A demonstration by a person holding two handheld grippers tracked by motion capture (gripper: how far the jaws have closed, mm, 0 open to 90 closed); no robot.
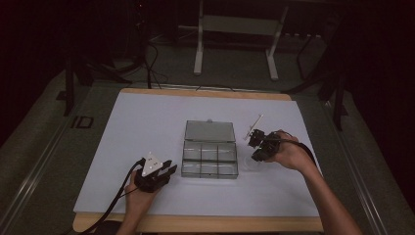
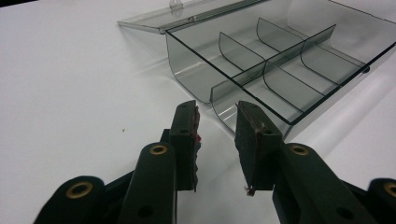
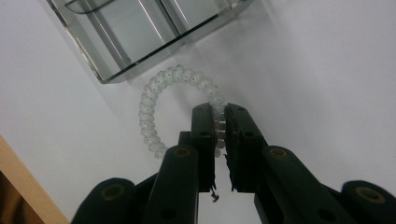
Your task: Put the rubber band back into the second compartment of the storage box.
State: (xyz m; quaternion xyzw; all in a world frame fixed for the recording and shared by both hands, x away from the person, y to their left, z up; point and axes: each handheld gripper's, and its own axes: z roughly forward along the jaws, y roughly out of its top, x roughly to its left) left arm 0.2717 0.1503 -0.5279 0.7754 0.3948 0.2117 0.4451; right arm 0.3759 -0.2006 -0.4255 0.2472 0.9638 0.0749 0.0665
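A wooden table (image 1: 205,224) carries a white sheet (image 1: 147,122) covering most of its top. A clear plastic box (image 1: 209,161) with its lid laid open lies on the sheet. Just beside the box's right front corner lies a clear coiled hair tie (image 3: 154,93).

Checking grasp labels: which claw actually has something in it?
The right claw: its jaws pinch the clear coil hair tie beside the box. The left claw is open, holding nothing.

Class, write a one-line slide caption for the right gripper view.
Right gripper shut on a clear coiled hair tie lying on the white table beside the open compartment box.
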